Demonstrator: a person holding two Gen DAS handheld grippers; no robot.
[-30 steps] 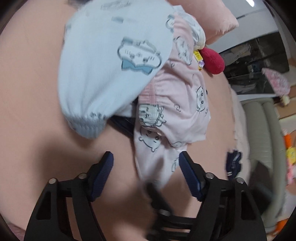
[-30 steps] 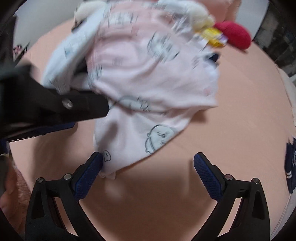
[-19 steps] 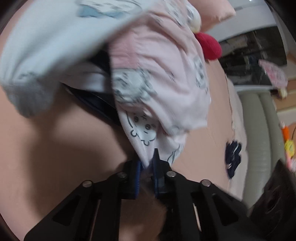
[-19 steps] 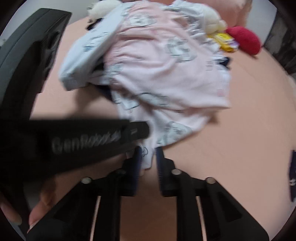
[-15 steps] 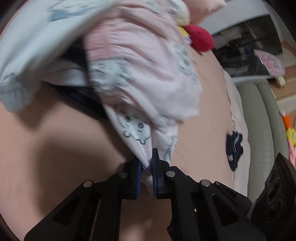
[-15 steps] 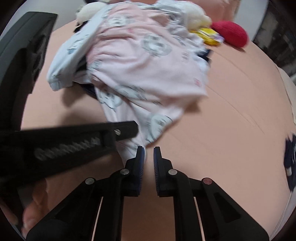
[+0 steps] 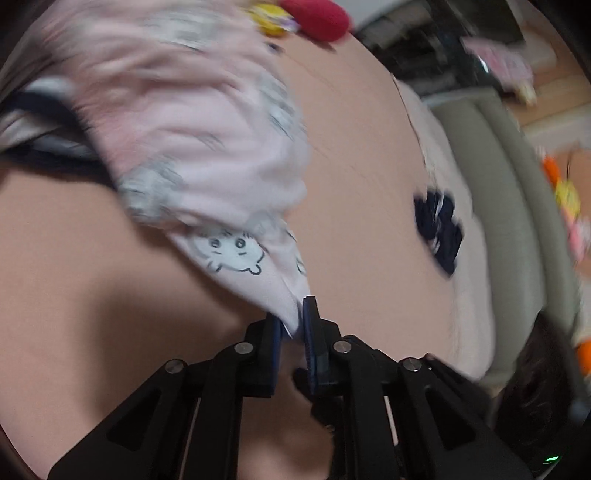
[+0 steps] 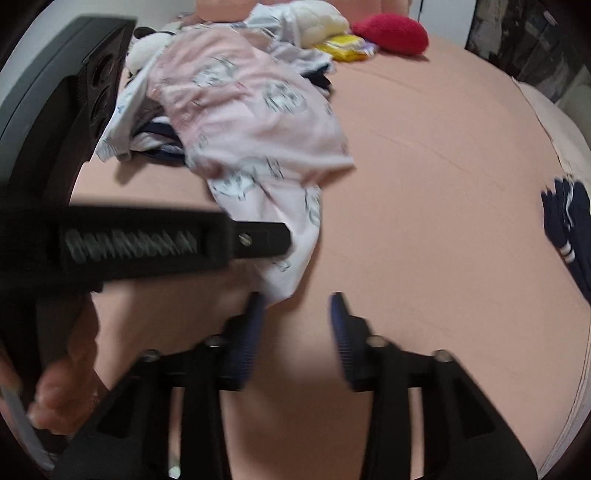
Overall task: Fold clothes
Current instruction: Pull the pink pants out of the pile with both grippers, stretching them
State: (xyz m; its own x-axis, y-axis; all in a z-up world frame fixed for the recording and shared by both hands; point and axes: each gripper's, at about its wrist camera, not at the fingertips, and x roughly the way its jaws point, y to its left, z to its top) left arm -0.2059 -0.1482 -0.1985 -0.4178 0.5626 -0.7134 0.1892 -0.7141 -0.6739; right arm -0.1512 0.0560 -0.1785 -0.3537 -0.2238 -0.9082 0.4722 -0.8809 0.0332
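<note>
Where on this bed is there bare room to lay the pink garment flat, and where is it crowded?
The widest bare stretch of peach sheet lies between the pink garment and the dark navy item. Bare sheet also shows beside the left hand-held gripper. The far end is crowded: clothes pile, red plush.

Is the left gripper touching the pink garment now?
Touching. The left wrist view shows the left gripper shut on a corner of the pink garment.
</note>
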